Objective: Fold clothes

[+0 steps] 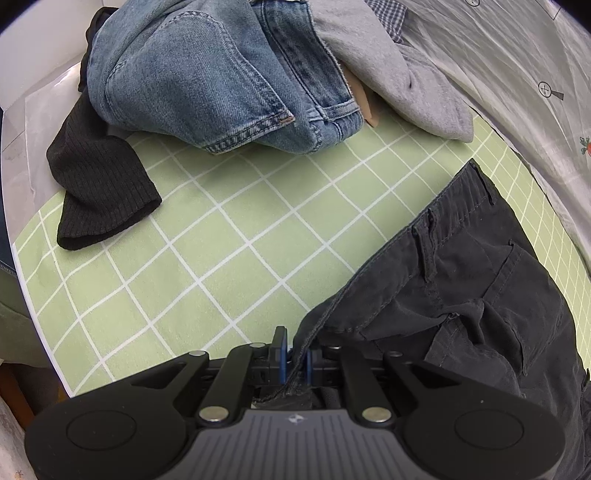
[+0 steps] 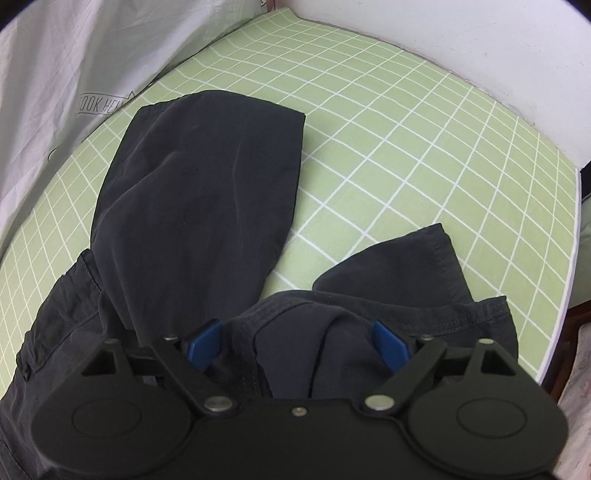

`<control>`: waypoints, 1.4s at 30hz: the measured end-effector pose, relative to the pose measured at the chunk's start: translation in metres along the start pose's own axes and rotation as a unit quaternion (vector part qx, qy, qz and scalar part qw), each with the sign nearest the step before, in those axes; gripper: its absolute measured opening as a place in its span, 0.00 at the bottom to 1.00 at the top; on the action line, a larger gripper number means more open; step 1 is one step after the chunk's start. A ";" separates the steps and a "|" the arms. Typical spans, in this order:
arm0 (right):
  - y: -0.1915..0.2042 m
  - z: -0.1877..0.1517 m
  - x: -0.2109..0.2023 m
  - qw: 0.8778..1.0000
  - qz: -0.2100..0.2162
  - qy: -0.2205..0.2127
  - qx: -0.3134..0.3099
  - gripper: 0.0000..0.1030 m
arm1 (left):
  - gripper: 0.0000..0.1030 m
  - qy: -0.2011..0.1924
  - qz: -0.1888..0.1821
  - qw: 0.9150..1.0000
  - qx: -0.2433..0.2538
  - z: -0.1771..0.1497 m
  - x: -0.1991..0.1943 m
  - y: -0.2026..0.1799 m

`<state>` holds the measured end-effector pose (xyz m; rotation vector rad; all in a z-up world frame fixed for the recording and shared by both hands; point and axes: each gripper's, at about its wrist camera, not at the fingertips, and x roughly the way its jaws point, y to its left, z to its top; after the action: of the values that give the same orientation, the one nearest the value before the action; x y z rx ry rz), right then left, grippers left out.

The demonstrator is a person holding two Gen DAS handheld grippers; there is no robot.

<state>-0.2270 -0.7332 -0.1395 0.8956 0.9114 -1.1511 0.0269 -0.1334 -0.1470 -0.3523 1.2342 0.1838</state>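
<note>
One pair of dark cargo trousers (image 2: 199, 192) lies on the green grid mat (image 2: 406, 166), its long axis running away from the right gripper (image 2: 299, 343), whose blue pads stand wide apart astride a bunched leg end without pressing it — the nearer hand for the coming fold. At the waistband side the left gripper (image 1: 295, 356) is pinched tight on the trousers' edge. Waiting beyond in the left view — one pair of blue jeans (image 1: 207, 74), one black ribbed knit (image 1: 99, 184), one grey garment (image 1: 399, 74), one checked shirt (image 1: 388, 11).
</note>
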 end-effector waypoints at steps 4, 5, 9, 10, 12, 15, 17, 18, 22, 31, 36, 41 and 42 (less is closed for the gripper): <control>-0.023 -0.008 -0.016 0.995 0.075 -0.053 0.031 0.23 | 0.11 -0.002 0.001 1.000 0.002 -0.001 -0.001 -0.001; -0.026 -0.008 -0.021 0.993 0.092 -0.064 0.029 0.22 | 0.11 -0.002 0.002 1.000 0.003 -0.001 -0.001 -0.002; -0.018 -0.004 -0.050 0.984 0.136 -0.116 0.008 0.19 | 0.10 0.001 0.005 1.000 0.009 0.002 -0.002 -0.008; -0.015 -0.001 -0.059 0.979 0.154 -0.130 0.008 0.19 | 0.10 -0.001 0.003 1.000 0.013 0.003 -0.005 -0.010; -0.009 0.002 -0.079 0.968 0.191 -0.163 0.011 0.18 | 0.10 -0.009 -0.004 1.000 0.016 0.006 -0.013 -0.013; -0.005 0.003 -0.113 0.942 0.252 -0.219 0.022 0.17 | 0.10 -0.016 -0.017 1.000 0.006 0.010 -0.022 -0.013; -0.013 -0.003 -0.135 0.921 0.287 -0.263 0.017 0.17 | 0.10 -0.020 -0.025 0.999 0.001 0.012 -0.027 -0.010; -0.017 -0.008 -0.143 0.916 0.285 -0.284 0.008 0.17 | 0.10 -0.023 -0.028 0.999 -0.001 0.012 -0.029 -0.008; -0.033 -0.026 -0.136 0.945 0.183 -0.271 -0.033 0.17 | 0.10 -0.013 -0.026 0.999 -0.014 0.012 -0.024 0.002; -0.089 -0.059 -0.064 0.989 0.074 -0.125 0.014 0.48 | 0.23 -0.001 0.037 0.998 0.050 0.001 -0.020 -0.013; -0.105 -0.041 -0.064 0.984 0.123 -0.109 0.070 0.55 | 0.24 -0.010 0.034 0.998 0.048 0.006 -0.035 -0.015; -0.110 -0.022 -0.060 0.981 0.118 -0.118 0.100 0.58 | 0.34 -0.058 0.049 0.992 0.099 0.003 -0.067 -0.035; -0.110 -0.018 -0.060 0.982 0.108 -0.121 0.100 0.59 | 0.37 -0.067 0.047 0.990 0.112 0.003 -0.073 -0.041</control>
<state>-0.3466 -0.7146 -0.1025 0.9656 0.4936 -1.1456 0.0188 -0.1665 -0.0706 -0.0848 1.1266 0.1446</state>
